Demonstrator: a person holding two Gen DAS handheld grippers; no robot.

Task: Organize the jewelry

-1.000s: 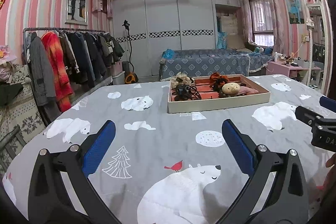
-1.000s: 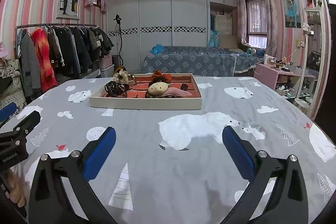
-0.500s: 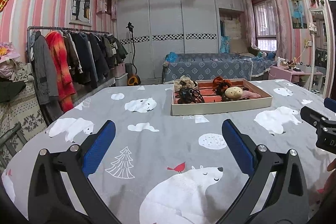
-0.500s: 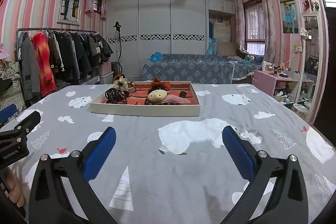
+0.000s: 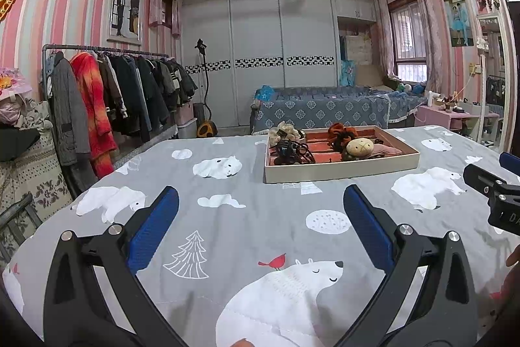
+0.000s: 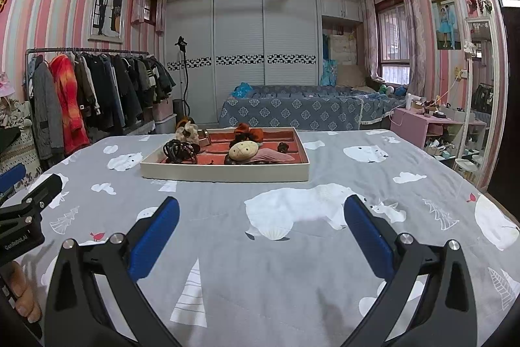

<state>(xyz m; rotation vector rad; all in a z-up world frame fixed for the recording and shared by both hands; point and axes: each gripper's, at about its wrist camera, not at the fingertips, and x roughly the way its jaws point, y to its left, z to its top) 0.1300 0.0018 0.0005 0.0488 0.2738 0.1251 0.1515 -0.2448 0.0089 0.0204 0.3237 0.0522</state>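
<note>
Both tongs were hanging over the bed cover [image 5: 227,217] with nothing in them. The left gripper [image 5: 260,200] had its blue pads [image 5: 152,226] spread wide, and the right gripper [image 6: 261,210] was spread just the same, pads [image 6: 367,236] well apart and nothing between them. Each one showed up at the edge of the other's camera, so they were side by side, left one off to the left of the right one.

The tray [image 5: 341,173] sat well ahead of both, a bit right of the left gripper's line and a bit left of the right gripper's. Cream walls, reddish lining inside, split into compartments, though I couldn't tell exactly which bit sat in which slot.

Stuff in it: a black tangle [image 6: 180,152] at the near left corner, a cream scrunchie [image 6: 188,132] behind that at the far left, an orange scrunchie [image 6: 248,132] at the far middle, a round beige piece [image 6: 243,150] in the near middle with a pink thing [image 6: 271,155] lying just right of it and touching, and a small dark item [image 6: 282,147] further right.

Way past the tray there was a blue bed [image 6: 292,111], and a clothes rack [image 5: 107,93] far off to the left of both grippers.
</note>
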